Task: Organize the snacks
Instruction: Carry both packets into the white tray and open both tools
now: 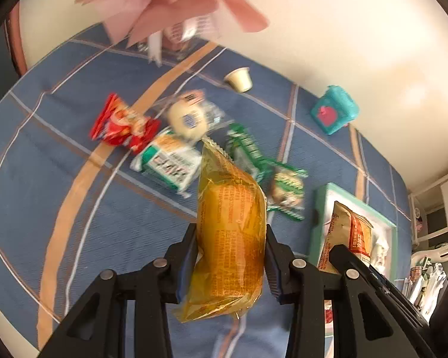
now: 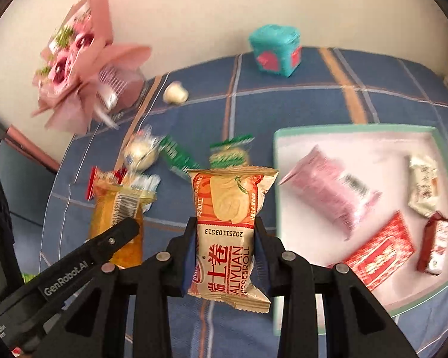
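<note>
Left wrist view: our left claw (image 1: 231, 264) is clamped on a yellow translucent snack pack (image 1: 231, 238), puffy, crinkly film, orange fine print too blurred to read. It hangs above the counter's blue plaid cloth (image 1: 74, 208). Loose on the cloth: one red wrapper (image 1: 124, 125), one round cream bun in clear film (image 1: 188, 119), one white-green packet (image 1: 167, 164), two green wrappers (image 1: 265, 167). Also a small beige cup (image 1: 239, 79) on its side and a teal box (image 1: 334, 110) with a red heart. The mint-rimmed tray (image 1: 319, 205) sits at right.

Right wrist view: our right claw (image 2: 225, 261) grips an orange-cream pack (image 2: 230, 232), matte foil with crimped ends, print reads "ALIYUAN", "ROLL" and "20251103G13". The left claw's arm reads "GenRobot.AI". The tray (image 2: 427, 301) is white inside and holds five snacks: one pink pouch (image 2: 331, 197), one flat red packet (image 2: 379, 253), one white wrapper (image 2: 424, 191), one red-white wrapper (image 2: 436, 247). A pink paper bouquet (image 2: 74, 59) stands at the back.
</note>
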`<state>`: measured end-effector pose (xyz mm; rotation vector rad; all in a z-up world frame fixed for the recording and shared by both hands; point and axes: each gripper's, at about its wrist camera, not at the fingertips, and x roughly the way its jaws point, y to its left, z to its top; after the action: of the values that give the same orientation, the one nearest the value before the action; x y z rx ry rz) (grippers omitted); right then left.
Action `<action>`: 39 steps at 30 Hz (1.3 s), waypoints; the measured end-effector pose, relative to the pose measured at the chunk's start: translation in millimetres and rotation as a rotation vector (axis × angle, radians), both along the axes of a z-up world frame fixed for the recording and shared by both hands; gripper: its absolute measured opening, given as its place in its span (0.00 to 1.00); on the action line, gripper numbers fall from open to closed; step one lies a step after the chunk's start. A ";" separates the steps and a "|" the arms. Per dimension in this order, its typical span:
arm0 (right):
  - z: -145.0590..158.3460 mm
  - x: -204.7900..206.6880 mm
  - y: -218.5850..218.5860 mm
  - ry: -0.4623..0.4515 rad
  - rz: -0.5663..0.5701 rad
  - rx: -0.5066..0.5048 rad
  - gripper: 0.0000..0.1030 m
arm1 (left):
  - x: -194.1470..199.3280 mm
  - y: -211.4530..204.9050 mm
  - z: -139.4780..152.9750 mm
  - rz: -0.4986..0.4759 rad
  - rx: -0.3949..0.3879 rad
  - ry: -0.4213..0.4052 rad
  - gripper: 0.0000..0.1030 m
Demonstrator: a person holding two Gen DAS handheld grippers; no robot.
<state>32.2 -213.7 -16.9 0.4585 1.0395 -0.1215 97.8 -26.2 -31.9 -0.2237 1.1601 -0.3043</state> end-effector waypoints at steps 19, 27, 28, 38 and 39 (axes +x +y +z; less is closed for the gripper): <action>0.4 -41.5 -142.4 -0.011 -0.261 -0.114 0.35 | -15.2 -131.0 6.3 -0.142 0.016 -0.048 0.42; -17.5 -34.1 -163.4 0.002 -0.266 -0.139 0.35 | 1.0 -156.6 -9.5 -0.174 0.085 -0.067 0.42; -20.3 -33.1 -165.0 0.008 -0.265 -0.141 0.35 | 2.4 -158.4 -11.4 -0.177 0.092 -0.067 0.42; -39.3 -30.7 -176.0 0.051 -0.290 -0.134 0.35 | -3.7 -187.9 -38.3 -0.259 0.106 -0.017 0.42; -40.4 -30.8 -176.4 0.055 -0.291 -0.135 0.35 | -5.2 -191.0 -40.4 -0.270 0.093 -0.007 0.42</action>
<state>1.4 -390.2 -57.3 0.4838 1.0063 -0.4624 92.6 -217.2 -72.3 0.0172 1.1955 -0.4866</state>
